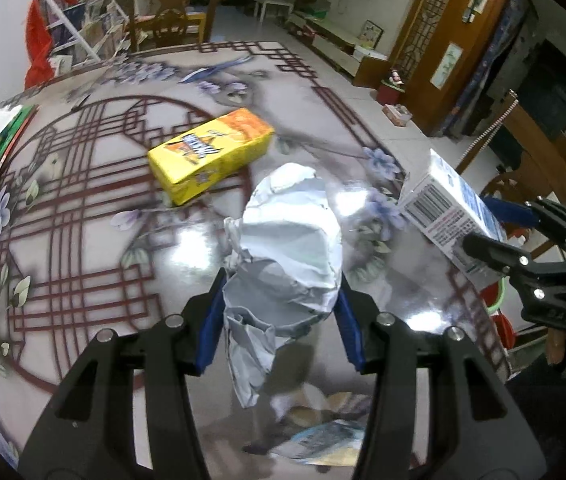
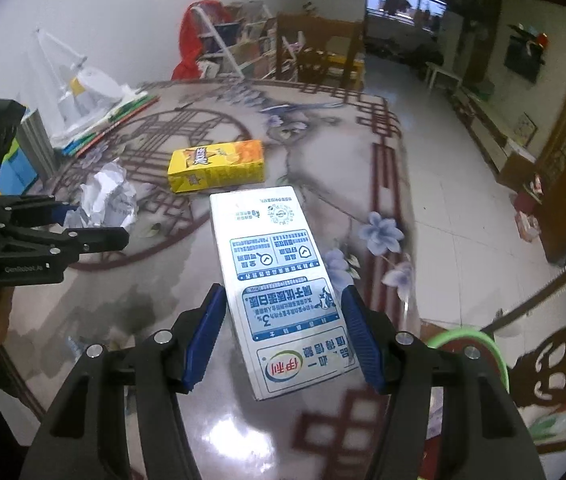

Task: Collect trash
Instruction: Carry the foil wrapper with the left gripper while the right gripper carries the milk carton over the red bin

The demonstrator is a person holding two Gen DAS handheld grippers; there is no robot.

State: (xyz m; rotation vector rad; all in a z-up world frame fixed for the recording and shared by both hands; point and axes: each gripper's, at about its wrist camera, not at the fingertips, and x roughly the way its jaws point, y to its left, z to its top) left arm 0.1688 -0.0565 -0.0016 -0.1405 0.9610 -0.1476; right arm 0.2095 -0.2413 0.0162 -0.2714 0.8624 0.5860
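My left gripper [image 1: 281, 292] is shut on a crumpled ball of white paper [image 1: 291, 232], held up above the glossy patterned table [image 1: 83, 240]. The right wrist view shows that paper [image 2: 107, 196] in the left gripper [image 2: 97, 222] at the left. My right gripper [image 2: 283, 320] is shut on a white and blue milk carton [image 2: 279, 264], its blue pads on the carton's long sides, lifted off the table. From the left wrist the carton [image 1: 443, 208] and right gripper [image 1: 483, 224] appear at the right. A yellow and orange box [image 1: 211, 152] [image 2: 215, 164] lies on its side mid-table.
A green-rimmed bin [image 2: 467, 338] sits low beside the table's right edge. Books and a plastic bag [image 2: 83, 96] pile up at the table's left. Wooden chairs [image 2: 323, 52] and a rack with red cloth [image 1: 43, 40] stand behind; tiled floor [image 2: 443, 184] lies to the right.
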